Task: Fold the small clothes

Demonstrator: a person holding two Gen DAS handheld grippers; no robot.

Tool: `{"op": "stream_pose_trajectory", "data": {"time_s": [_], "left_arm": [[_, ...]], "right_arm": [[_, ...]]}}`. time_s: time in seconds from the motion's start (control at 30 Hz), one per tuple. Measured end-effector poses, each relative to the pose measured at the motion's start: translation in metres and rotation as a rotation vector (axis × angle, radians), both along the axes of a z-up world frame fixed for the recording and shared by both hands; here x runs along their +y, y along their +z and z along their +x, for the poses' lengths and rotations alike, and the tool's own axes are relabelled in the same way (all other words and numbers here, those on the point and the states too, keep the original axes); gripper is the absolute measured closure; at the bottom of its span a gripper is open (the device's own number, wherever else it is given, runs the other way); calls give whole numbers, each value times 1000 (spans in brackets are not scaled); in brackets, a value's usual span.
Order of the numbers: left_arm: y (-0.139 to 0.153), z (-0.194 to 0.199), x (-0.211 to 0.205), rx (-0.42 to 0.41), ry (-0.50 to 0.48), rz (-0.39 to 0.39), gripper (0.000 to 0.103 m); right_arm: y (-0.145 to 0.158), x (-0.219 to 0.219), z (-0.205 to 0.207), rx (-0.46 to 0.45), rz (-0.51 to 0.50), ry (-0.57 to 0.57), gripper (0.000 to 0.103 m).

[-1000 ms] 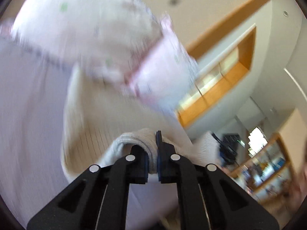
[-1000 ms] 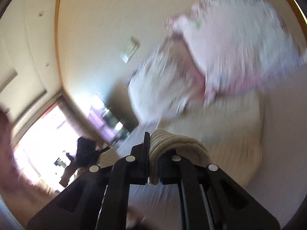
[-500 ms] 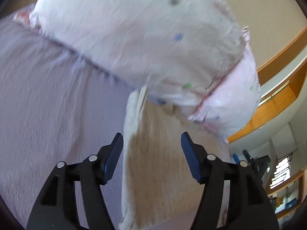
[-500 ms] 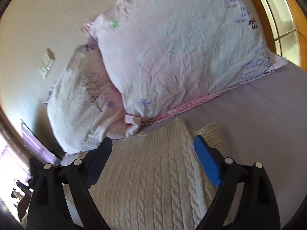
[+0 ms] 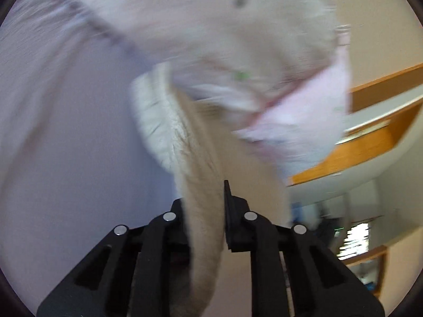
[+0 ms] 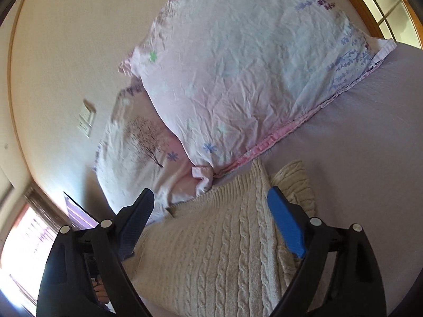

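A cream cable-knit sweater [image 6: 224, 251] lies on a lilac bed sheet [image 6: 370, 145], its far end against the pillows. My right gripper [image 6: 211, 219] is open and empty just above the sweater, one finger on each side of it. In the blurred left wrist view, my left gripper [image 5: 208, 206] is shut on an edge of the sweater [image 5: 201, 185], and the cloth runs up from the jaws toward the pillows.
Two pink flower-print pillows [image 6: 238, 66] are stacked at the head of the bed, also in the left wrist view [image 5: 238, 39]. A cream wall with a switch plate [image 6: 86, 122] stands behind. Wooden shelving [image 5: 370, 142] is off to the right of the left view.
Both grippers let go of the sweater and opened half a second ago. Since then my left gripper has shut on the sweater's edge again and is moving fast. My right gripper stays open.
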State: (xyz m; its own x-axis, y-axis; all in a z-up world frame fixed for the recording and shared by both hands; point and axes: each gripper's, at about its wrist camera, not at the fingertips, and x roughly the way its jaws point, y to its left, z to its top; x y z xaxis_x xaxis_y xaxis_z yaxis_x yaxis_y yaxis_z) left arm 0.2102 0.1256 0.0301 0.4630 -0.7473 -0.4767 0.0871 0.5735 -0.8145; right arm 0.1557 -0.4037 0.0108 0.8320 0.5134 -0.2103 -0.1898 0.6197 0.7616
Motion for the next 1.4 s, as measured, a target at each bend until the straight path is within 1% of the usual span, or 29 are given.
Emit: {"op": "stream_pose_trajectory", "data": {"time_s": [0.07, 0.1, 0.17, 0.2, 0.23, 0.27, 0.33, 0.37, 0.4, 0.43, 0.47, 0.53, 0.57, 0.63, 0.73, 0.8, 0.83, 0.9, 0.93, 0.97, 1.0, 1.03, 1.07, 1.1, 1.13, 1.17, 1.23, 1.33, 1.4], "left_arm": [[31, 4, -32, -79, -43, -46, 87], [50, 10, -63, -129, -92, -112, 87], [64, 20, -108, -164, -156, -199, 87], [67, 28, -146, -177, -216, -250, 87], [63, 34, -180, -169, -277, -287, 85], [53, 41, -224, -123, -364, -327, 81], [34, 45, -275, -21, -489, -366, 75], [29, 42, -283, 0, -520, -370, 75], [29, 40, -282, -8, -524, -360, 74], [31, 38, -274, -31, -518, -340, 63], [36, 37, -261, -69, -495, -305, 44], [44, 36, -220, -159, -366, -154, 31], [43, 37, -202, -171, -309, -58, 30], [29, 43, -189, -114, -270, 28, 31], [-1, 48, -195, 0, -289, 92, 31], [-20, 48, -209, 45, -314, 137, 31], [-26, 47, -209, 55, -320, 135, 31], [-35, 45, -220, 64, -330, 107, 30], [-36, 45, -225, 60, -330, 104, 29], [-37, 44, -230, 51, -324, 105, 28], [-36, 42, -233, 32, -316, 111, 28], [-35, 40, -236, 16, -314, 113, 28], [-35, 38, -237, 4, -313, 115, 35], [-39, 37, -238, 4, -308, 102, 49], [-40, 37, -237, 6, -303, 76, 53], [-37, 36, -229, 8, -304, 50, 60], [-32, 30, -213, -10, -313, 31, 63], [-8, 14, -177, -116, -311, 98, 63], [1, 15, -146, -153, -270, 140, 62]], "right_arm": [[3, -7, -3, -18, 22, -24, 14], [4, -10, -5, -26, 26, -44, 14], [6, -19, -9, -38, 9, -97, 14], [6, -23, -11, -33, -9, -128, 14], [5, -26, -12, -28, -19, -148, 14], [3, -32, -12, -10, -29, -182, 14], [1, -43, -14, 15, -32, -218, 14], [1, -50, -16, 34, -24, -222, 14], [3, -54, -18, 38, -20, -204, 14], [7, -57, -19, 38, -24, -180, 12], [12, -60, -19, 51, -51, -150, 4], [16, -60, -11, 110, -79, -64, 1], [14, -59, 0, 178, -85, 8, 1], [8, -56, 15, 268, -82, 78, 1], [-9, -47, 37, 402, -81, 146, 2], [-20, -38, 46, 469, -125, 163, 7], [-25, -35, 48, 496, -135, 170, 12], [-26, -32, 49, 499, -168, 161, 12], [-27, -33, 49, 501, -166, 164, 17], [-29, -32, 49, 508, -149, 169, 26], [-31, -33, 49, 509, -134, 171, 30], [-37, -33, 50, 508, -94, 192, 45], [-42, -33, 49, 507, -49, 193, 57], [-44, -33, 47, 489, -21, 179, 59], [-43, -32, 46, 475, -9, 179, 65], [-40, -28, 42, 456, 4, 177, 67], [-33, -15, 38, 418, 15, 210, 71], [-17, 31, 40, 345, -26, 327, 82], [-9, 72, 46, 293, -93, 393, 83]]}}
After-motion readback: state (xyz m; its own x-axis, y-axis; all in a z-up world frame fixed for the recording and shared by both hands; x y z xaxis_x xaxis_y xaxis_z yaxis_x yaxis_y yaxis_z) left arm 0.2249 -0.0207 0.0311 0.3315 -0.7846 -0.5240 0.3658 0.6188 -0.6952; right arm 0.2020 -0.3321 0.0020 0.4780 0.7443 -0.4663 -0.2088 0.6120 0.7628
